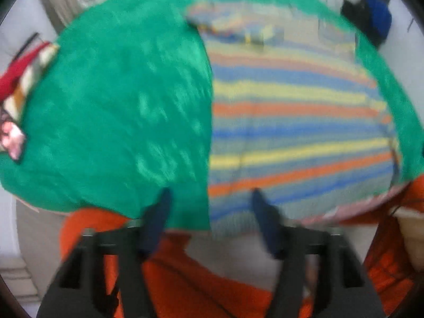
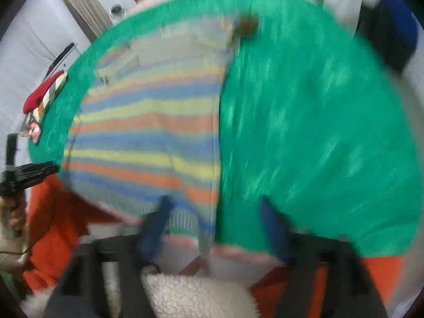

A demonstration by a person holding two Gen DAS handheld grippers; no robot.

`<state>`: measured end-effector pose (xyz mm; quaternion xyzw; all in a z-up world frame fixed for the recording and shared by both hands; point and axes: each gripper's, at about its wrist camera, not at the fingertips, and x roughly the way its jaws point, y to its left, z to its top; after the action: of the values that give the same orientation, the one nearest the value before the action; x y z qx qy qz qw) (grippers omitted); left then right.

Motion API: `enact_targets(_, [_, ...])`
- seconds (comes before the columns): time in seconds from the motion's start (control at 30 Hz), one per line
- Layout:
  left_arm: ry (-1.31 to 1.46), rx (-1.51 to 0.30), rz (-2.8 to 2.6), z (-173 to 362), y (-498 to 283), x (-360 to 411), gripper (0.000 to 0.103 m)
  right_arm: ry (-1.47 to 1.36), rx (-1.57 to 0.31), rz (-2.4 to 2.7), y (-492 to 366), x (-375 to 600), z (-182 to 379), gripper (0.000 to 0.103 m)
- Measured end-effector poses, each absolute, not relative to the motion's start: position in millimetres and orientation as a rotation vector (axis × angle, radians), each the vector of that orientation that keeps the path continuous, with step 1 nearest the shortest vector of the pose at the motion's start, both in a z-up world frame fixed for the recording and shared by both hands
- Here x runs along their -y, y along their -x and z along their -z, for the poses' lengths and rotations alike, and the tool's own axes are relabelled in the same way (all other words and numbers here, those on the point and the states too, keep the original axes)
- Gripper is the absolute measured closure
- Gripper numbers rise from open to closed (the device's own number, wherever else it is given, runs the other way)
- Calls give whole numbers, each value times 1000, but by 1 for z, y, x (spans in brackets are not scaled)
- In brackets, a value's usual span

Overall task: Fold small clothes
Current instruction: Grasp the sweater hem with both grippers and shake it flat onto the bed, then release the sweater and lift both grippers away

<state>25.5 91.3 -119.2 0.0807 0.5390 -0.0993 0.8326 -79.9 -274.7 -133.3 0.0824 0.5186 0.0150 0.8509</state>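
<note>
A striped garment (image 1: 291, 122) in blue, yellow and orange bands lies flat on a green cloth (image 1: 119, 106) that covers the table. It also shows in the right wrist view (image 2: 148, 137), on the left half of the green cloth (image 2: 318, 132). My left gripper (image 1: 209, 198) is open and empty, hovering over the garment's near left edge. My right gripper (image 2: 214, 206) is open and empty over the garment's near right edge. Both views are blurred by motion. The left gripper's body (image 2: 29, 172) shows at the left edge of the right wrist view.
A red and striped pile of clothes (image 1: 23, 79) sits at the table's far left edge, also in the right wrist view (image 2: 45, 92). The person's orange clothing (image 1: 185, 278) is below the near table edge. A dark blue object (image 1: 376, 18) stands at the back right.
</note>
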Motion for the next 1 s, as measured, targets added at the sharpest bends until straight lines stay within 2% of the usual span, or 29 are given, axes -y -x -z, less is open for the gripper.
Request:
enact_targets(0.03, [-163,-1112,202,110,-26,-89,30,-130,-1061,-6,78,270,119,15])
enact_targets(0.1, [-148,-1058,188,98,-26,-80,30,-23,-1015,28,71,255,93,15])
enact_targets(0.3, [-156,-984,211,90,-17,-61,25,180,-924,55,42,216,62,15])
enact_targets(0.5, [-173,-982,220,94,-17,-56,25,258,-883,77,31,187,62,15])
enact_targets(1.0, [-188,-999,219,99,-10,-51,24,315,-947,122,23,192,69,15])
